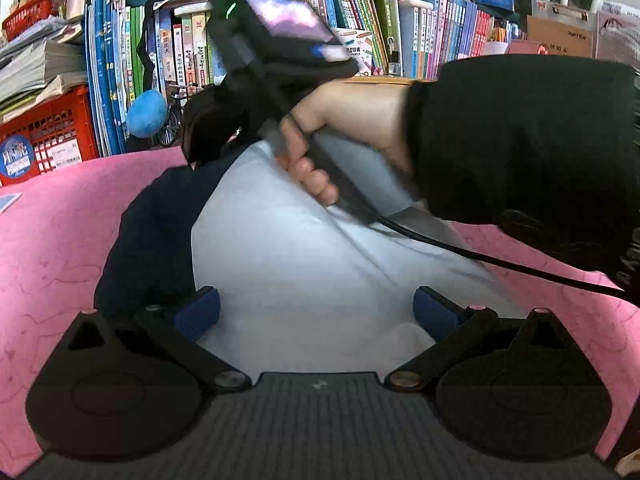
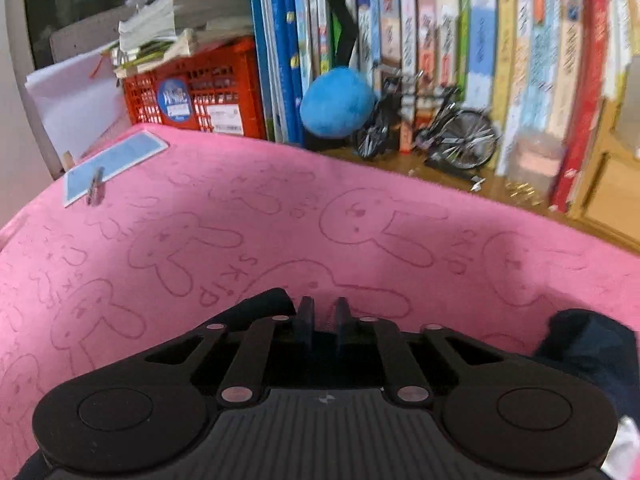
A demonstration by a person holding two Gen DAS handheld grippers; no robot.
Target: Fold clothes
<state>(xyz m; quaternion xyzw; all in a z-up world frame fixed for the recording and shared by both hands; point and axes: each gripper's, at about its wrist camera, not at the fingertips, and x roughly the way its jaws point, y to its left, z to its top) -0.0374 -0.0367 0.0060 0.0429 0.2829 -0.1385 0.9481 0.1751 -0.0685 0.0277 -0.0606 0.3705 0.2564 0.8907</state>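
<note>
Mid-fold. Garment point(image 1: 304, 264), white with dark sleeve, lies on pink bench point(image 1: 48, 240). Left tongs point(image 1: 316, 312) wide over its near hem. Right tongs point(image 2: 322, 318) narrow, nothing visibly pinched. Next: regrip the sleeve.

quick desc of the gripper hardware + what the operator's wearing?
Both grippers, left and right, are matte black with ribbed grey tops, round pivot discs, silver rivets and blue-padded jaws. A black cable trails from the right one. The person wears a black sleeve.

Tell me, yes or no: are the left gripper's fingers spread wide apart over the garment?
Yes: the left gripper has its blue pads far apart, with the white garment lying between them.
</note>
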